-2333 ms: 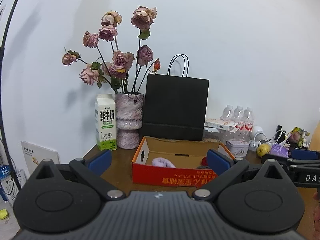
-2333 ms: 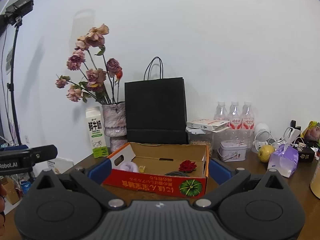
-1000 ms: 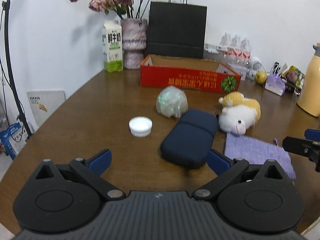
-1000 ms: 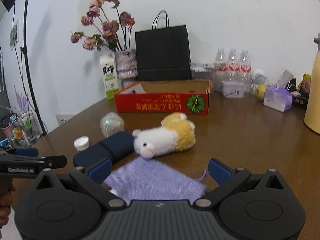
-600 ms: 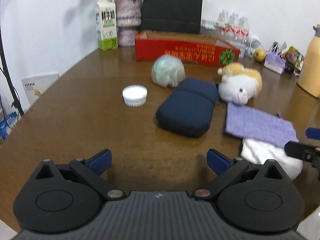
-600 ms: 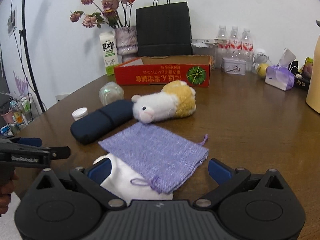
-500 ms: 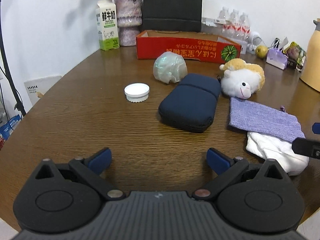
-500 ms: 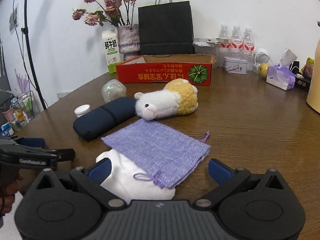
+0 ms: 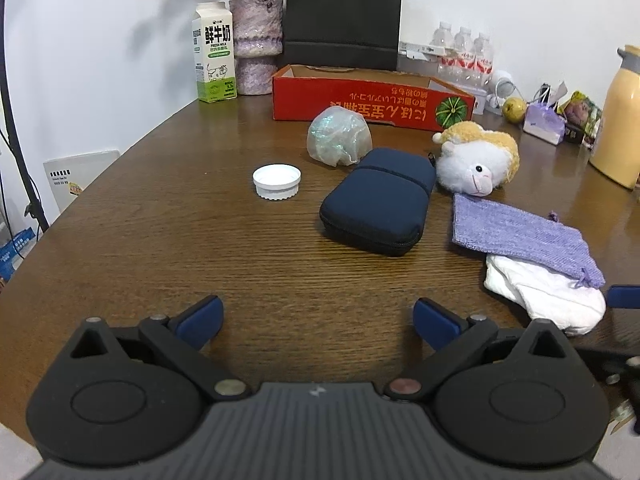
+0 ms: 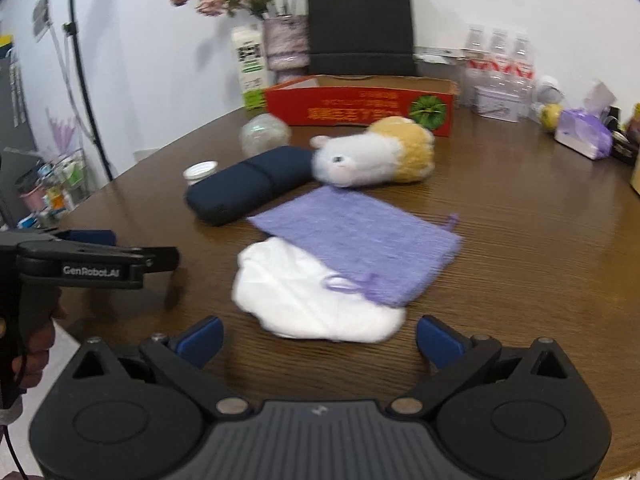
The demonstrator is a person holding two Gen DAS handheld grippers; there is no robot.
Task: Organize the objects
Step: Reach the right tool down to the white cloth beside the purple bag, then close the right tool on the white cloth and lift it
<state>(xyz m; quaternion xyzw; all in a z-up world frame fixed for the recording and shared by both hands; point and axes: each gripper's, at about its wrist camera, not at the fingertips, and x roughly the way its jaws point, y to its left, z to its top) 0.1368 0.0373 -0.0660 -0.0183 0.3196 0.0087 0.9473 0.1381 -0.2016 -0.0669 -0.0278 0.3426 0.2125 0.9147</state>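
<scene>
**Both claws hanging wide and empty over a table of loose, mostly soft things**

The left gripper [image 9: 316,320] is hovering over bare wood at the near edge, its blue pads spread wide with nothing between them. The right gripper [image 10: 318,338] is hanging just as wide and empty, pointing at the white cloth [image 10: 312,300], which is lying nearest to it.

That cloth looks limp and light; a pinch on its raised near fold should lift it, though it will likely drape and drag. The purple drawstring pouch [image 10: 356,240] is lying flat, partly overlapping the cloth's far side, so lifting the cloth may pull the pouch along; its cord loop or a corner looks like the easiest hold. Beyond it, the plush sheep [image 9: 476,160] is lying on its side, soft and squashy, probably safe to squeeze across the body. The navy zip case [image 9: 378,200] is sitting just left of the sheep, semi-stiff and wide, best taken across its narrower side. The crinkled clear bag [image 9: 339,140] is resting touching the case's far end and may slip or crush. The white cap [image 9: 277,181] is sitting alone to the left, small, hard and low.

The open red cardboard box [image 9: 372,98] is waiting at the far side, likely the destination. The round wooden table [image 9: 160,240] looks smooth and glossy. Against the white wall are standing a milk carton [image 9: 214,64], a vase [image 9: 254,56], a black paper bag [image 9: 342,16] and water bottles [image 9: 464,54].
</scene>
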